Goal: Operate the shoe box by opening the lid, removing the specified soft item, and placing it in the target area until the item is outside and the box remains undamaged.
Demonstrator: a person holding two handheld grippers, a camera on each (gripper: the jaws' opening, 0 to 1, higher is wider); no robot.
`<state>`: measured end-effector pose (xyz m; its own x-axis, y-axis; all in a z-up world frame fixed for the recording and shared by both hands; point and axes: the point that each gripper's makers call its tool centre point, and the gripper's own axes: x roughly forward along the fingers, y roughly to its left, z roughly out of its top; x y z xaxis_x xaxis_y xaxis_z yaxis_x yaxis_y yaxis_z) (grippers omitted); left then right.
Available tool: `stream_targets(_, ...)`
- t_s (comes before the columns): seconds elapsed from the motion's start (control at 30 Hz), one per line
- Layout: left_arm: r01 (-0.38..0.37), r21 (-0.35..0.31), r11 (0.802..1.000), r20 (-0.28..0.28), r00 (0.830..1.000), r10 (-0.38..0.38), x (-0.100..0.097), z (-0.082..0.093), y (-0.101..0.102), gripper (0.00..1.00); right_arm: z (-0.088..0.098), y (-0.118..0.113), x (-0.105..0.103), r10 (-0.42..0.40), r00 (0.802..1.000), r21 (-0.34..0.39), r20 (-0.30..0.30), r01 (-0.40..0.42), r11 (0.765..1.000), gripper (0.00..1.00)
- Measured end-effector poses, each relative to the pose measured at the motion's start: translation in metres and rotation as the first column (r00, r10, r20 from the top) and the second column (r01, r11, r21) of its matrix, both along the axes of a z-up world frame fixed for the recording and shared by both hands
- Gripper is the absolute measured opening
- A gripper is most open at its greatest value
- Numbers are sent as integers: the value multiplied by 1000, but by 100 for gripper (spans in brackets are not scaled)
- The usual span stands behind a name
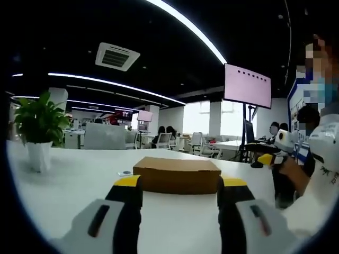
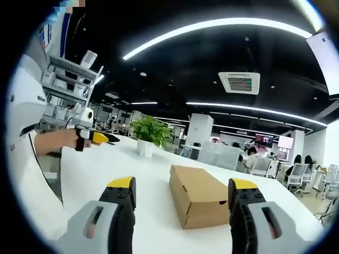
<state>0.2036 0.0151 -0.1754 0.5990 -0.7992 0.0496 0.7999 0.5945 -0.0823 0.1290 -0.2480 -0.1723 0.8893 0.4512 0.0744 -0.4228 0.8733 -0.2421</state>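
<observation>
Left gripper [image 1: 180, 186]: jaws spread wide, nothing between them, yellow tips framing the shoe box [image 1: 177, 174] from its long side. Right gripper [image 2: 183, 191]: also spread and empty, looking at the box [image 2: 199, 201] from one end corner. Neither is touching it.

Box sits near the middle of the white table [image 1: 79, 185], lid shut. The right gripper also shows at the far right of the left gripper view [image 1: 271, 156], held in the person's hand [image 1: 288, 168]; the left one shows in the right gripper view [image 2: 95, 137] the same way.

Step in hand looks like the approach before opening the lid. Judgement: one gripper should pin the box body while the other catches the lid's front lip and lifts along the hinge. Pinch lightly, cardboard creases easily, and the box will likely slide on the smooth top if it isn't braced.

Box itself: plain brown corrugated cardboard, low, flat lid, a tuck flap seam on the end face, no visible dents. Soft item not visible, presumably inside.

Potted plant [image 1: 38, 127] stands well apart, toward the table edge.
</observation>
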Motion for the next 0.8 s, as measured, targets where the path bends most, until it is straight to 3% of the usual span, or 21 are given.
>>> stream_targets(0.3,-10,8,1000,26,1000,10,9,7,0,58,11,-8,0,-22,1000,31,11,22,999,74)
stream_targets(0.37,-40,-16,999,16,999,41,20,14,2,58,13,-10,2,-18,999,23,47,17,1000,73)
stream_targets(0.47,1,-14,1000,10,1000,-1,30,26,-6,59,13,-19,7,-52,999,23,14,52,998,74)
stream_targets(0.57,32,-40,999,39,999,-30,33,43,-16,62,20,-22,11,-57,998,14,10,57,998,74)
stream_targets(0.67,124,-38,992,-26,992,-125,37,56,-33,58,35,-24,18,-62,998,5,0,62,998,74)
stream_targets(0.8,93,-10,996,67,993,-92,42,72,-39,62,40,-13,15,-16,1000,27,-10,17,999,76)
